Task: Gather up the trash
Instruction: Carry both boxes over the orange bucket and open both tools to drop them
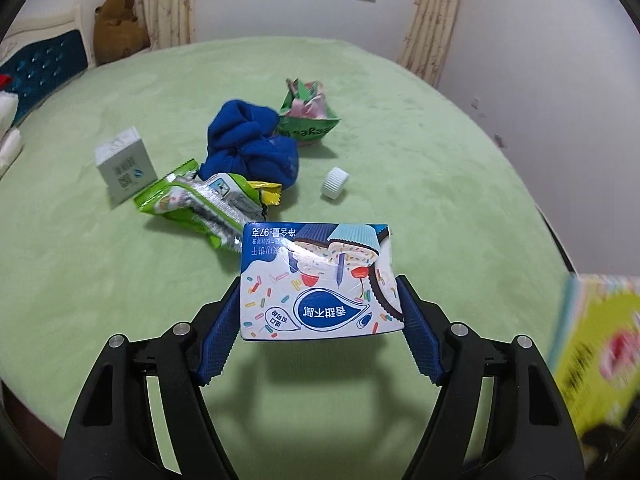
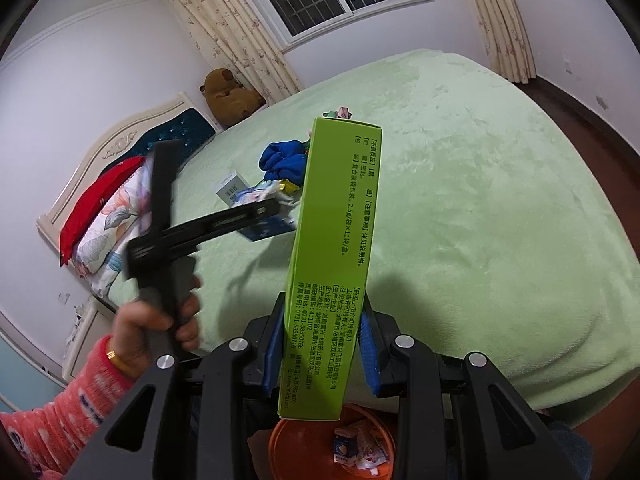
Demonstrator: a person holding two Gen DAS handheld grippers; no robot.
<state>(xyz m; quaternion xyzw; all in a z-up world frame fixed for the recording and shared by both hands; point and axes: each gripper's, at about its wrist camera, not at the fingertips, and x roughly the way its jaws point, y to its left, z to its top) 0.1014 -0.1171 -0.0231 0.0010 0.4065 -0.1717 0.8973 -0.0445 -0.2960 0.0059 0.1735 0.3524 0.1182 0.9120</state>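
Observation:
My left gripper (image 1: 319, 292) is shut on a blue and white cookie box (image 1: 312, 256), both blue pads against its sides. The box hangs above the green bed (image 1: 440, 168) and casts a shadow on it. On the bed behind it lie a green snack wrapper (image 1: 192, 204), a yellow wrapper (image 1: 268, 192), a white bottle cap (image 1: 334, 183), a crumpled green bag (image 1: 308, 112) and a small white box (image 1: 124, 164). My right gripper (image 2: 323, 304) is shut on a tall green carton (image 2: 340, 200), held upright above an orange bin (image 2: 288, 440) that holds several wrappers.
A blue cloth (image 1: 252, 148) lies bunched among the trash. A brown teddy bear (image 1: 118, 26) sits at the bed's far corner by the curtain. Pillows (image 2: 104, 216) lean on the headboard. A hand (image 2: 152, 320) in a pink sleeve holds the left gripper's handle.

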